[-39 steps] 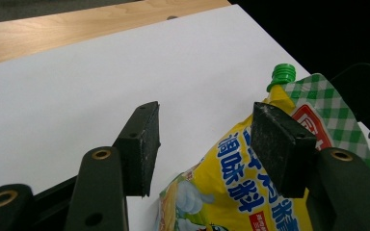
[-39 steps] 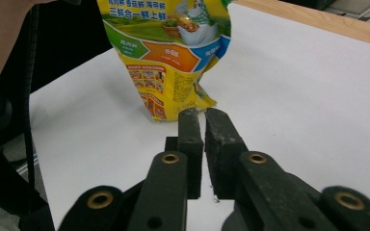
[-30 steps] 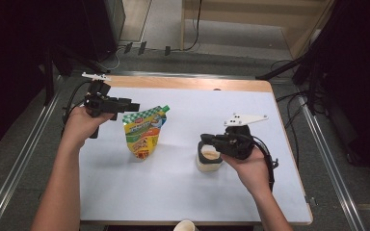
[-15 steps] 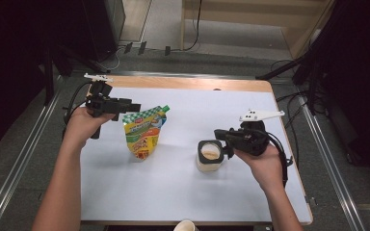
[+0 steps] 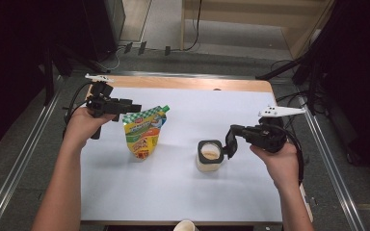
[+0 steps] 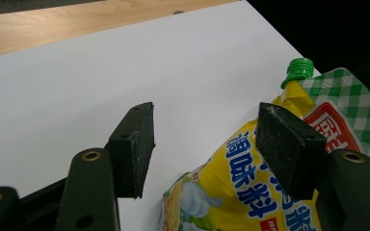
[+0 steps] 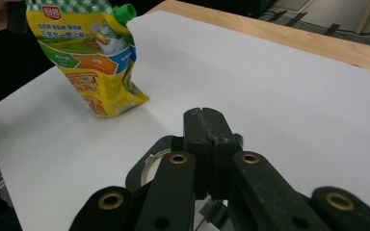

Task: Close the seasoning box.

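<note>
Left gripper spread wide, jaws just been opening, yellow pouch between them, pads not pressing. Pouch stands mid-mat, green cap up. Right gripper clenched empty, just beside open jar. Looks like letting go of pouch. Next probably: left backs off without tipping it.

The right gripper rises from six o'clock, its black jaws pressed flat together with nothing between them. At eleven o'clock a yellow pouch with a green cap stands tilted on the white bench
</note>
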